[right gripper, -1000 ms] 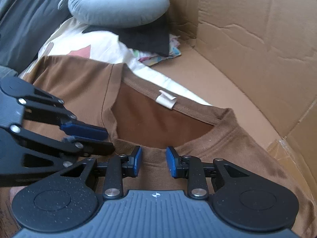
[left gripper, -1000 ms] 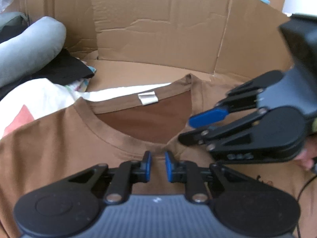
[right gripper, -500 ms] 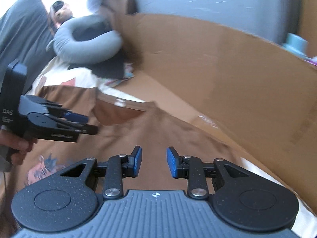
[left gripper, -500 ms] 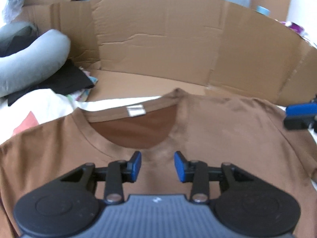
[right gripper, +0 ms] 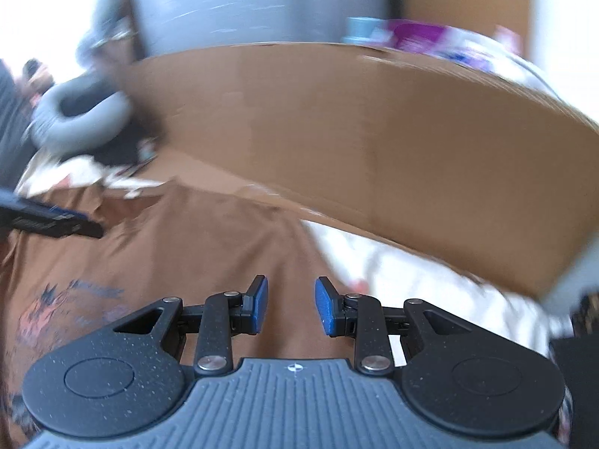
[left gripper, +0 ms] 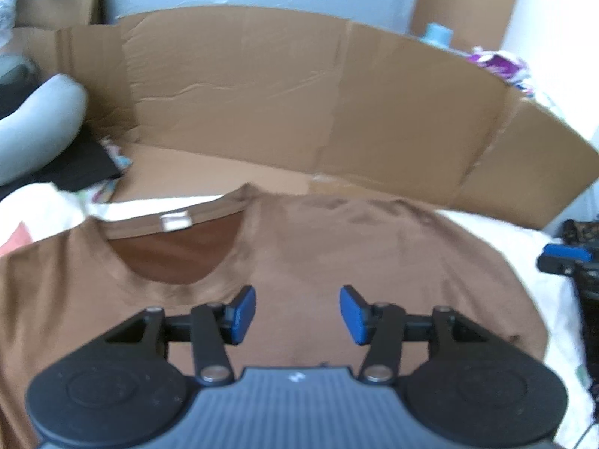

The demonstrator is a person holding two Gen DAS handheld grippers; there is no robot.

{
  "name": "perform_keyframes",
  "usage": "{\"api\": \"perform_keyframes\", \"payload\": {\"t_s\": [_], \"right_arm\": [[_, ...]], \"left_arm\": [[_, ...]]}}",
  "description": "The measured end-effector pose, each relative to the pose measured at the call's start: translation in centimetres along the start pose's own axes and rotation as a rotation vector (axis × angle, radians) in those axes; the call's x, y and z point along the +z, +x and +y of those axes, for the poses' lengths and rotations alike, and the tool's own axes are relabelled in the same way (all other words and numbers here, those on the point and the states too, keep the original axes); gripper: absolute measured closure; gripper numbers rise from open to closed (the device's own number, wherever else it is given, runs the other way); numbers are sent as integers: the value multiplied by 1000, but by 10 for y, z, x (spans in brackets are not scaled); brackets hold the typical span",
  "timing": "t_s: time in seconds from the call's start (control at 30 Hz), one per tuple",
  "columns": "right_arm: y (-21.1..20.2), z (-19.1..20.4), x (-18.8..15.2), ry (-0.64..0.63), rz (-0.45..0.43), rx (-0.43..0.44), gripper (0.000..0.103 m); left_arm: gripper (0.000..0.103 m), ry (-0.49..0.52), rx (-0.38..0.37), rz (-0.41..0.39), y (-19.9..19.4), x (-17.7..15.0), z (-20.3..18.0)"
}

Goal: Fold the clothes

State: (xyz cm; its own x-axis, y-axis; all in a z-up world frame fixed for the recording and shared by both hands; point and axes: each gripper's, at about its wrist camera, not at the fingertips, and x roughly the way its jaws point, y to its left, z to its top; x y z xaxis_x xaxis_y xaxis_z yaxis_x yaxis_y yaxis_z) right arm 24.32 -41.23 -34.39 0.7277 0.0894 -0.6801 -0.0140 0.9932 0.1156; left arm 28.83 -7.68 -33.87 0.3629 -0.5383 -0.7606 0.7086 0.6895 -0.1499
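Note:
A brown T-shirt (left gripper: 355,247) lies flat on a white bed, collar (left gripper: 176,220) with its white label toward the cardboard. My left gripper (left gripper: 297,314) hovers open above the chest, right of the neckline, nothing between its blue pads. The right gripper's blue tips (left gripper: 561,256) show at the far right edge, off the shirt's shoulder. In the blurred right wrist view, my right gripper (right gripper: 291,308) is open over the shirt's (right gripper: 194,247) right side near its edge. The left gripper's finger (right gripper: 56,220) pokes in from the left. A pink print (right gripper: 56,307) marks the shirt front.
A flattened cardboard sheet (left gripper: 299,104) stands as a wall behind the shirt. A grey neck pillow (left gripper: 33,131) and black cloth (left gripper: 75,164) lie at the left. White bedding (right gripper: 411,280) shows right of the shirt. A dark object (left gripper: 584,232) sits at the far right.
Both grippers drew apart from the neckline, the right one swinging far to the right. The left jaws widened from nearly shut to open; the right opened a little more.

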Motion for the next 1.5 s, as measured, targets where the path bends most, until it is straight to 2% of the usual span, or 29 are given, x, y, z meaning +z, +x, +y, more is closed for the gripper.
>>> {"api": "perform_keyframes", "payload": {"t_s": [0.17,0.3,0.37,0.5,0.67,0.77,1.3,1.5], "right_arm": [[4,-32,-31,72,18,-100,68],[13,-44,-46,56,57,-143,68],[17,-46,-48,29,70,-156,68],[26,-50,-50,22,83,-141,68],[34,-39,-48,10,75,-96,67],[39,-32,-44,4,71,-62,61],[71,-9,-36,22,114,10,59],[81,-12,-37,36,128,24,50]], "left_arm": [[48,-120,0,0,-4,-12,-10],[49,-80,10,38,-1,-22,-18],[49,-92,16,49,0,-25,-19],[49,-104,73,67,1,-30,-20],[49,-110,64,85,1,-37,-26],[49,-112,56,98,3,-41,-27],[49,-137,28,129,11,-54,-27],[49,-149,26,140,13,-57,-24]]}}
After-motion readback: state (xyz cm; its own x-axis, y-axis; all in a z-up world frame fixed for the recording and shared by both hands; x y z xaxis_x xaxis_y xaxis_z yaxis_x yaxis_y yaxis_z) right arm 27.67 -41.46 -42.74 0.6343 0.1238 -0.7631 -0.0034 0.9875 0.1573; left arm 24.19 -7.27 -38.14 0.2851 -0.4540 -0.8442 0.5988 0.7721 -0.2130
